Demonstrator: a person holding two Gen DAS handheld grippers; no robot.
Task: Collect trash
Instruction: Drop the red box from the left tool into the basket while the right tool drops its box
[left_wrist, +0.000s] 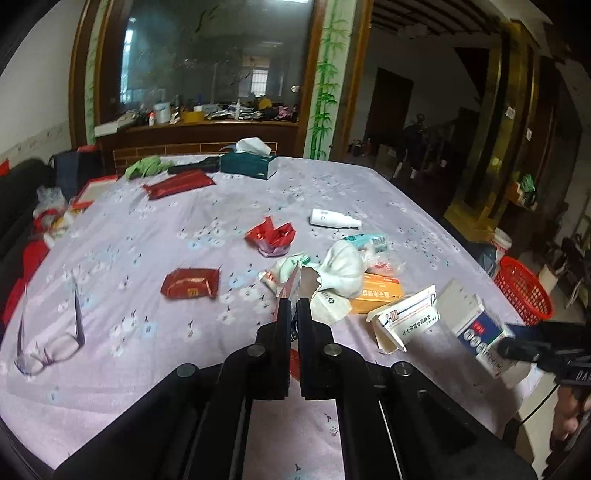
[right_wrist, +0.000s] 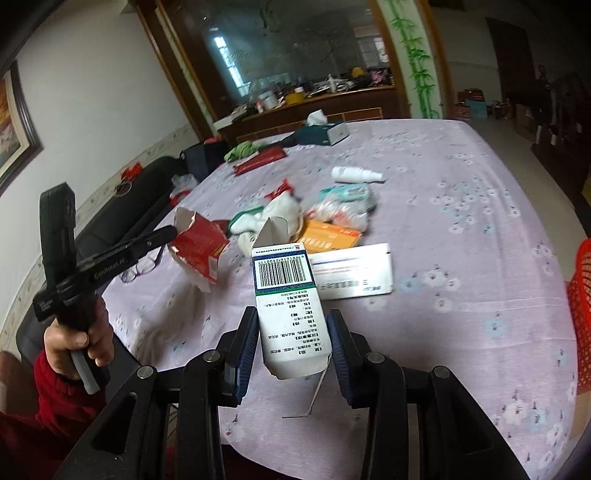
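Collecting is only getting going: the left gripper (left_wrist: 294, 308) is pinching a torn red packet (right_wrist: 199, 251) and the right gripper (right_wrist: 293, 339) a white medicine box (right_wrist: 286, 291), both held above the table (right_wrist: 461, 314), while wrappers and cartons are lying uncollected near the red basket (left_wrist: 522, 291).

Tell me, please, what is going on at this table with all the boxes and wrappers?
A person holding tongs in each hand is clearing trash off a table covered in a lilac flowered cloth. The right tongs grip a white medicine box with a barcode, lifted off the cloth. The left tongs are shut on a torn red packet, also held up. More boxes, wrappers and a white spray bottle lie on the cloth, and a red basket sits off the table's right edge.
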